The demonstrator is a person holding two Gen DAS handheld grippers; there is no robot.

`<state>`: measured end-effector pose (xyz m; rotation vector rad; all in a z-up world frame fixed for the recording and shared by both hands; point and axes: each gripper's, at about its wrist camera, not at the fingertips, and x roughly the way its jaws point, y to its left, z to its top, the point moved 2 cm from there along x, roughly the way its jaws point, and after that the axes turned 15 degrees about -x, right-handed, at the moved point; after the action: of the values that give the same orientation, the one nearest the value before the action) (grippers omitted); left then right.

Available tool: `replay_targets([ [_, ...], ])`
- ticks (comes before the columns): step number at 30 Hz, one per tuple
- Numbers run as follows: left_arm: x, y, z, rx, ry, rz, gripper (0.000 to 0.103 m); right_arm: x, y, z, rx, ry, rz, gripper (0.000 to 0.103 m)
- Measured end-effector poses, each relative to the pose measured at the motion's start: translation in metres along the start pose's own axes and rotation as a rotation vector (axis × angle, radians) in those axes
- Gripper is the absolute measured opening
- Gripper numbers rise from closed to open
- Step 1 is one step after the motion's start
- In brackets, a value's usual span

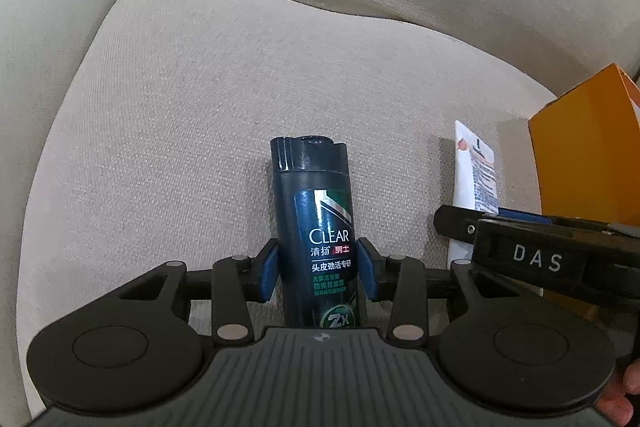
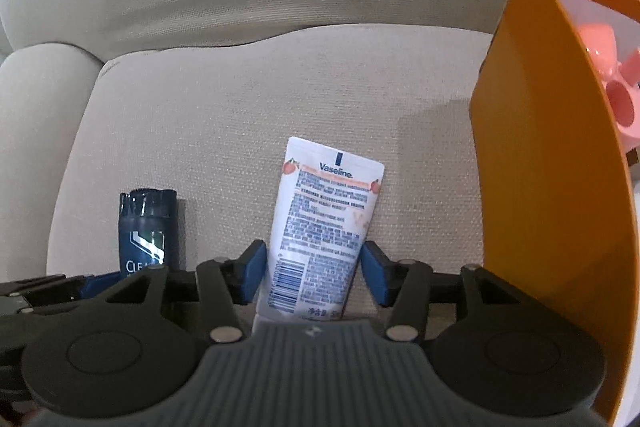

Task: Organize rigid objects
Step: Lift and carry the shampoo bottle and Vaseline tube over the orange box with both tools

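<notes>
Both pairs of jaws stand spread around an item without clearly pressing it. Leftmost, the left gripper (image 1: 318,269) straddles the dark blue CLEAR shampoo bottle (image 1: 316,223) lying on the beige sofa cushion (image 1: 240,87); its blue pads (image 1: 269,277) sit just beside the bottle's sides, and contact cannot be told. Next, the right gripper (image 2: 314,273) brackets the white Vaseline tube (image 2: 320,227), with small gaps at both pads (image 2: 376,275). Furthest right stands the orange box (image 2: 540,167), holding a pink object (image 2: 616,91).
</notes>
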<state>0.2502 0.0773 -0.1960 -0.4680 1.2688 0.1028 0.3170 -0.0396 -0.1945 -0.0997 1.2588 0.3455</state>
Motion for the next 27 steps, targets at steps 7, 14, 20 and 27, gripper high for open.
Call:
replay_targets([
  [7, -0.012, 0.010, -0.009, -0.030, -0.052, -0.048, 0.044, -0.018, 0.007, -0.009, -0.032, -0.049, 0.003, 0.049],
  [14, -0.042, 0.016, -0.025, -0.024, -0.120, -0.085, 0.043, -0.061, 0.011, -0.036, -0.079, -0.155, -0.001, 0.047],
  [20, -0.079, 0.004, -0.039, 0.011, -0.169, -0.107, 0.043, -0.100, 0.015, -0.049, -0.092, -0.239, 0.000, 0.045],
  [27, -0.130, -0.024, -0.054, 0.070, -0.240, -0.169, 0.043, -0.156, 0.006, -0.063, -0.076, -0.348, -0.011, 0.045],
])
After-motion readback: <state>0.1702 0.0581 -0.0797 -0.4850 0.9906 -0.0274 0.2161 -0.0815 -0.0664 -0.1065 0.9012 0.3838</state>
